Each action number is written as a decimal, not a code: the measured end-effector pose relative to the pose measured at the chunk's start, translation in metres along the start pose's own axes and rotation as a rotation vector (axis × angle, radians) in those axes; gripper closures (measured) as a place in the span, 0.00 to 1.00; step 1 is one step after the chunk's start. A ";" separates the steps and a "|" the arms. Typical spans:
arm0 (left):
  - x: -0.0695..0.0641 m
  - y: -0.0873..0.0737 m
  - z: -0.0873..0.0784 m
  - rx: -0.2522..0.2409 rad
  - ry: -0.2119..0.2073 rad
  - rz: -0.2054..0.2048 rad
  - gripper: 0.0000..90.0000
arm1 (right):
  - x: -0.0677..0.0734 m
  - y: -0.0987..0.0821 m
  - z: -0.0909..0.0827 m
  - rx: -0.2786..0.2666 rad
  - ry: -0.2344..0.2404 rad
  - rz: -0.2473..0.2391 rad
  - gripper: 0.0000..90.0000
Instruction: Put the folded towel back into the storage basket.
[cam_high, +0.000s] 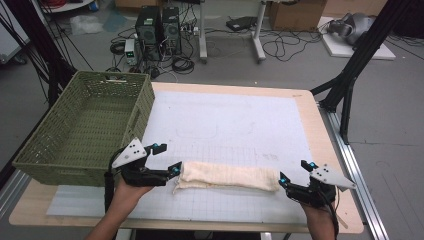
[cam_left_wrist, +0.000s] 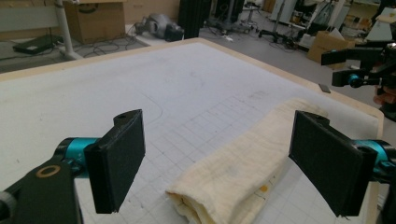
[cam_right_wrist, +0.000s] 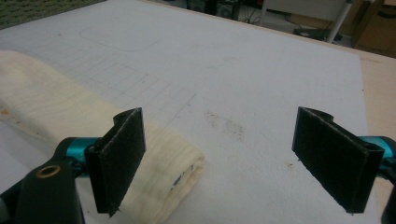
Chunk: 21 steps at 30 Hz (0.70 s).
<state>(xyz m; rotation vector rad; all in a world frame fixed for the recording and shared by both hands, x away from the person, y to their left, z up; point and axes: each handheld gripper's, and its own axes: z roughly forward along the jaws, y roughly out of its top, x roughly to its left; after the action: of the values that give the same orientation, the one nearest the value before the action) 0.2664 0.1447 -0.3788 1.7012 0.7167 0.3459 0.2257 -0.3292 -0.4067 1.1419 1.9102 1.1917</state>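
Cream-coloured folded cloth roll (cam_high: 227, 176) lies along the near part of the white gridded tabletop (cam_high: 235, 120). At its left end the left tongs (cam_high: 168, 161) gape wide, gripping nothing; at its right end the right tongs (cam_high: 293, 172) also gape wide and grip nothing. Beside the left tongs stands a green woven plastic basket (cam_high: 85, 125).

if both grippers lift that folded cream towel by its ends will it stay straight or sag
The folded towel will probably sag in the middle: it looks like soft, loose cloth. Its layers gape at the end near the left gripper, so a shallow pinch may catch only some of them. It seems light and unlikely to slip from the right gripper pads.
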 end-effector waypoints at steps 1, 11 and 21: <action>0.000 0.001 0.002 0.002 -0.004 -0.004 0.21 | 0.001 0.000 0.000 0.001 0.001 0.002 0.18; 0.002 -0.005 0.025 0.058 -0.019 -0.027 0.21 | 0.000 0.000 0.001 0.000 0.000 0.004 0.18; 0.014 -0.024 0.053 0.209 0.011 -0.065 0.29 | 0.000 -0.002 0.002 0.013 0.001 0.007 0.18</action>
<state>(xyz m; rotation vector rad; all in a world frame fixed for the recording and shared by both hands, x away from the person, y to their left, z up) 0.3012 0.1148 -0.4173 1.8690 0.8373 0.2414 0.2264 -0.3288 -0.4094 1.1557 1.9183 1.1856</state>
